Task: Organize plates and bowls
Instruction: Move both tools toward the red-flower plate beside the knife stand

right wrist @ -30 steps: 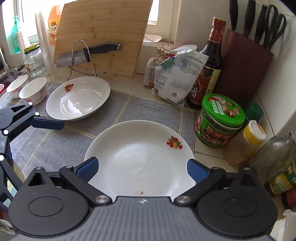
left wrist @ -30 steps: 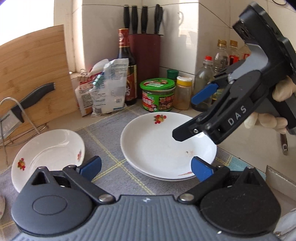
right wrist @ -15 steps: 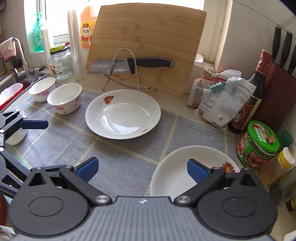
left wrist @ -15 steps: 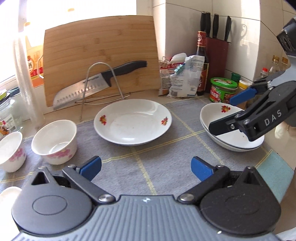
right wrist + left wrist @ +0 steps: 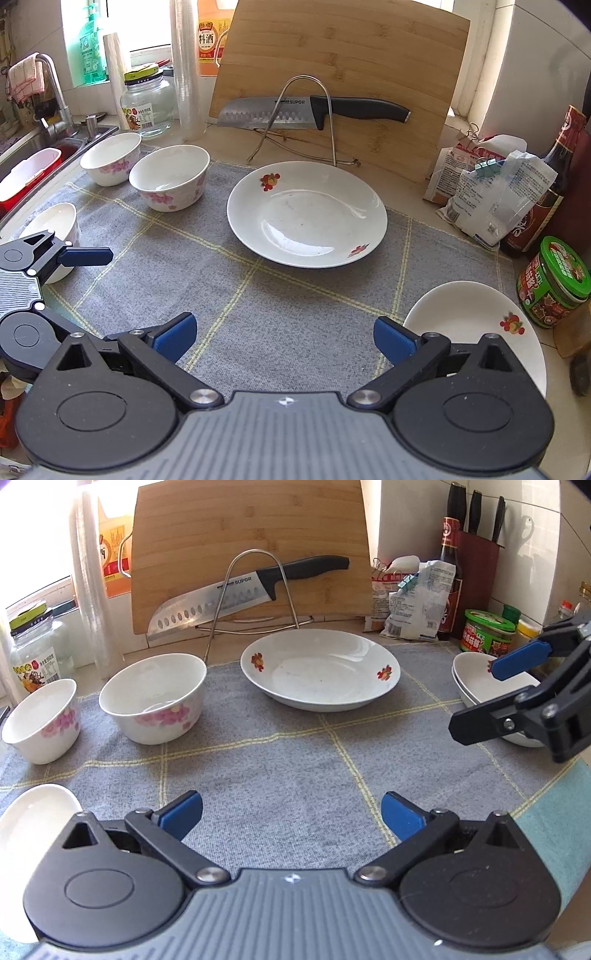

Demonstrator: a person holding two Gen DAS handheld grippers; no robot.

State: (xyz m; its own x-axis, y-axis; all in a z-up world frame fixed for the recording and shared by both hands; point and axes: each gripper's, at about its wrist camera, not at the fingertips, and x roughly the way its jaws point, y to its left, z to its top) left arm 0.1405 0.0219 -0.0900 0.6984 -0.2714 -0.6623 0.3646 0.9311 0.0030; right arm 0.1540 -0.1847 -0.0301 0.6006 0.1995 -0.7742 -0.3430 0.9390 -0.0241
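So both grippers, left gripper (image 5: pixel 291 812) and right gripper (image 5: pixel 284 336), fingers wide and empty; next probably the lone plate (image 5: pixel 306 214) onto the plate stack (image 5: pixel 476 325).

left tool (image 5: pixel 291 814): jaws wide apart, empty, held low and level | right tool (image 5: pixel 284 338): jaws wide apart, empty, held low, to the left tool's right

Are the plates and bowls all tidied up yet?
Partly. Two plates are stacked at the right. Both the left gripper and right gripper are open and hold nothing. One plate and three bowls remain unstacked on the mat.
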